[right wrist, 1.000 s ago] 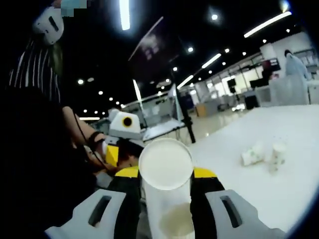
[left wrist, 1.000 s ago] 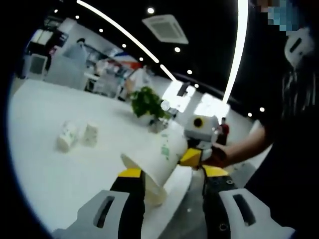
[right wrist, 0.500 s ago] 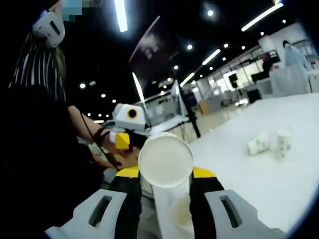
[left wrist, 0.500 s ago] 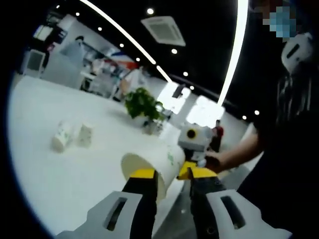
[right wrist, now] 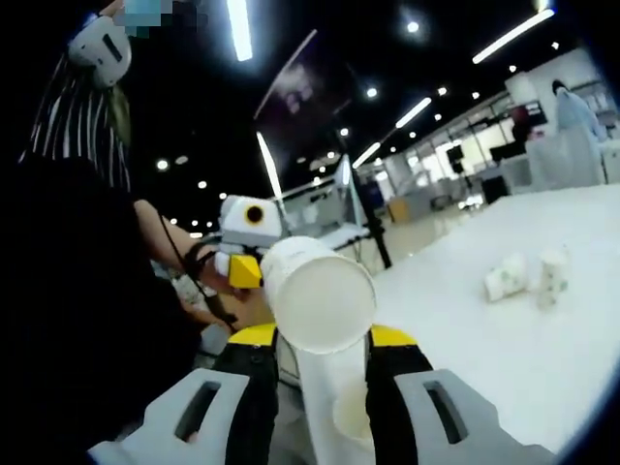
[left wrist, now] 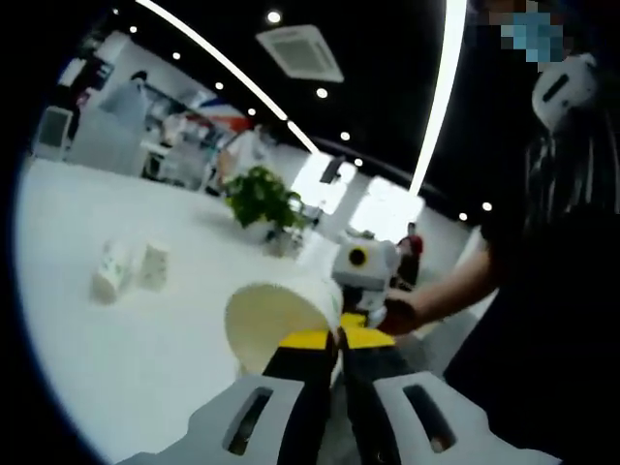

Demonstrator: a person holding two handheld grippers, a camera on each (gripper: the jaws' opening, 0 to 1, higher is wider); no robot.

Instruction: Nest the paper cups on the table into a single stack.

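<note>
My left gripper [left wrist: 338,337] has its jaws drawn almost together, pinching the wall of a white paper cup [left wrist: 276,325] whose open mouth faces this camera. My right gripper [right wrist: 323,336] is shut on a tall white cup stack [right wrist: 325,378]; the top cup [right wrist: 320,295] tilts left, its flat bottom toward the camera. The two grippers face each other: the right gripper [left wrist: 363,266] shows just beyond the cup, and the left gripper [right wrist: 242,257] shows beside the tilted cup. Two more paper cups [left wrist: 126,269] [right wrist: 528,276] sit on the white table.
The white table [left wrist: 145,358] [right wrist: 504,358] stretches away from the person. A potted green plant [left wrist: 260,199] stands at its far side. The person's arm and dark clothes [left wrist: 542,320] are close behind the grippers. Desks and other people are far in the background.
My left gripper's jaws have closed from wide apart to nearly touching, now pinching the cup's wall. In the right gripper view the top cup has tipped to the left.
</note>
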